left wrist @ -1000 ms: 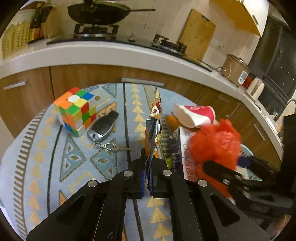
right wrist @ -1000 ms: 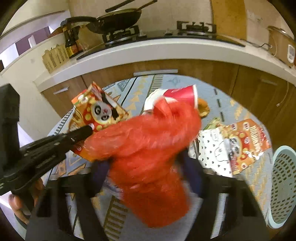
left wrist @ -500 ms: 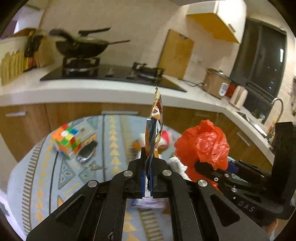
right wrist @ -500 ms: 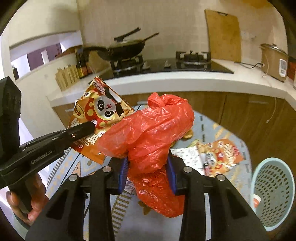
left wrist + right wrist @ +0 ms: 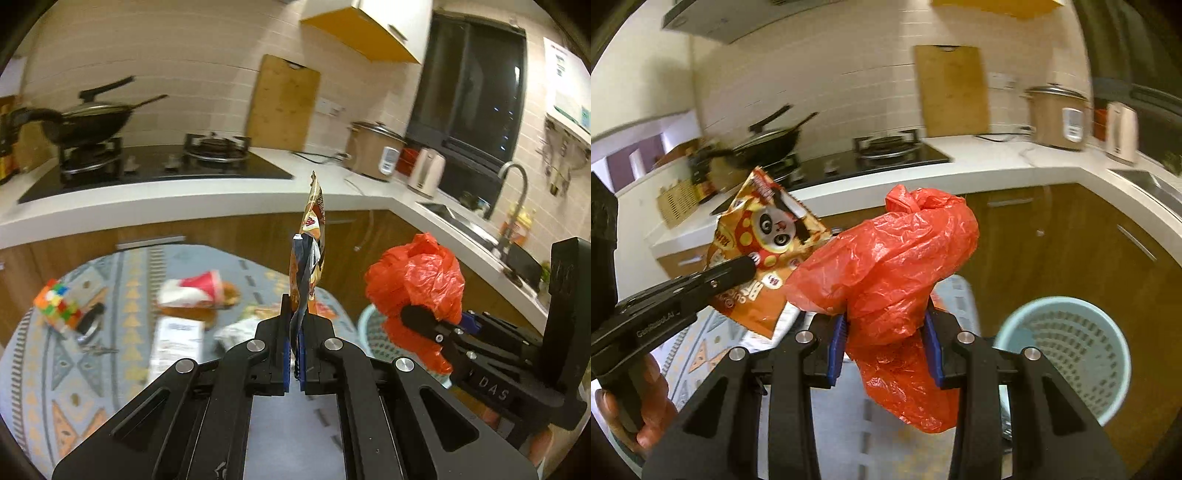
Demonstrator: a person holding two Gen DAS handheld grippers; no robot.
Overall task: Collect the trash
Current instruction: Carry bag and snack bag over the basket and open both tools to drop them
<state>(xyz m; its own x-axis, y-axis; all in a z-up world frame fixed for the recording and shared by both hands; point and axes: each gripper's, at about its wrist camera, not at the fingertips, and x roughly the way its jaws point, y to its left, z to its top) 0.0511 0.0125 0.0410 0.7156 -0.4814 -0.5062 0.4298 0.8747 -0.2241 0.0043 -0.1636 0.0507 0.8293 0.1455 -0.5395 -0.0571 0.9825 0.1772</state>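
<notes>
Room: kitchen at night, with a white counter, a gas hob with a wok (image 5: 92,118), a cutting board against the wall, and a round bench (image 5: 66,373) under a patterned blue cloth in front.
Snack wrapper: the panda-printed snack wrapper (image 5: 764,240) is up in the air, seen edge-on from the left wrist, pinched at its lower part.
Left gripper: the left gripper (image 5: 294,350) is fully closed on the wrapper, with a hand (image 5: 646,402) under it.
Red bag: the crumpled red plastic bag (image 5: 897,280) bulges above and hangs below the blue pads.
Right gripper: the right gripper (image 5: 886,343) has just been closing and now squeezes the bag between its pads, partly closed around the bulk.
Basket: the pale blue perforated basket (image 5: 1067,350) stands on the floor below and to the right of the bag; I cannot see whether it has trash inside.
Done: two pieces are lifted off the bench, judged on the way to the basket.
Left: both must be dropped in; the red-and-white paper cup (image 5: 192,291), the white packet (image 5: 177,339) and some blurred scraps stay on the cloth.
Not trash, I think: the colour cube (image 5: 57,302) and car key (image 5: 90,321).
</notes>
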